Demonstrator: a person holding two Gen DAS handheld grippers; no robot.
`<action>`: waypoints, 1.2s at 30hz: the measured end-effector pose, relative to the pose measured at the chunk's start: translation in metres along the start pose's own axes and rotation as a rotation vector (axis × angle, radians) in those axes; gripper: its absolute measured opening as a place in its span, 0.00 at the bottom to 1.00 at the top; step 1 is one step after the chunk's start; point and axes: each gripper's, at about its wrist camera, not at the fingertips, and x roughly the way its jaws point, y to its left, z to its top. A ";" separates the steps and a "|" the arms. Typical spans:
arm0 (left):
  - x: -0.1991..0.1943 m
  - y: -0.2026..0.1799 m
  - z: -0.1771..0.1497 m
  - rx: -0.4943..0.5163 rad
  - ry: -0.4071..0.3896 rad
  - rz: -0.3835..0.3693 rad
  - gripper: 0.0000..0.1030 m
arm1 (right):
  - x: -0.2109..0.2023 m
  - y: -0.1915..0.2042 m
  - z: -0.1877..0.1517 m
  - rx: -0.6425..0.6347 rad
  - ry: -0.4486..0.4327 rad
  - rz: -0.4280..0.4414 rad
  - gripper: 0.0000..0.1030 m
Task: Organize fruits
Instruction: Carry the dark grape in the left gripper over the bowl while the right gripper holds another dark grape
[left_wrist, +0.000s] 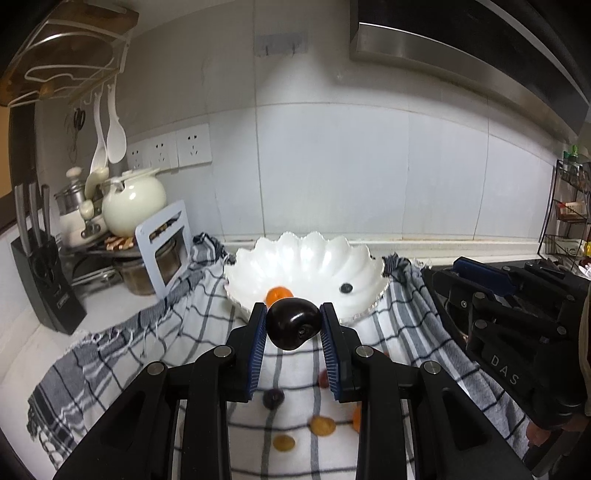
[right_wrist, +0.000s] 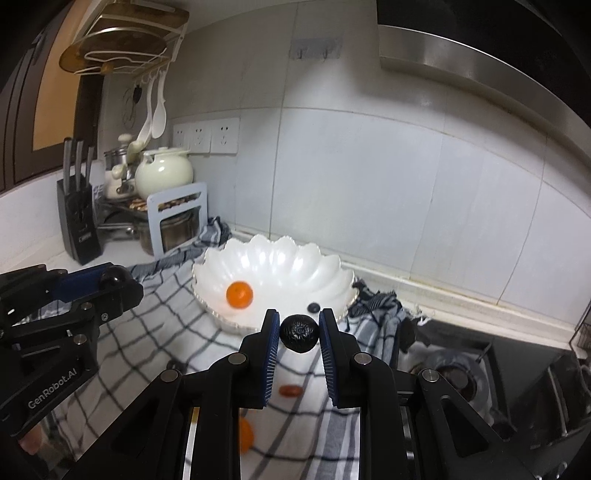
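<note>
Your right gripper carries no writing you can read in its own view, but seen from the left wrist its body shows "DAS" in pale letters. Your left gripper, seen from the right wrist, reads "GenRobot.AI" along its side.

The white scalloped bowl sits on the checked cloth against the tiled wall. Inside it lie one orange fruit toward the left and one small dark berry toward the right (nothing else shows in the bowl).

Your left gripper is clamped on a glossy dark plum, its blue pads pressing both sides, held above the cloth just in front of the bowl's near rim. Your right gripper grips a smaller wrinkled black fruit the same way, also just short of the rim.

Loose on the cloth below your grippers lie more pieces: a dark berry, two tan ones, an orange one partly hidden behind a finger, and a reddish one.

At the far left a black knife block holds three knives, its label too small to read. Beside it a cream pot stands on a rack.
</note>
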 end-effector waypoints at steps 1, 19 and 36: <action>0.001 0.001 0.003 0.000 -0.006 -0.004 0.28 | 0.001 0.000 0.003 0.004 -0.006 -0.002 0.23; 0.061 0.024 0.068 0.028 -0.038 -0.071 0.28 | 0.055 -0.008 0.058 0.046 -0.054 -0.052 0.23; 0.159 0.039 0.108 0.022 0.126 -0.106 0.28 | 0.157 -0.020 0.097 0.081 0.090 -0.043 0.23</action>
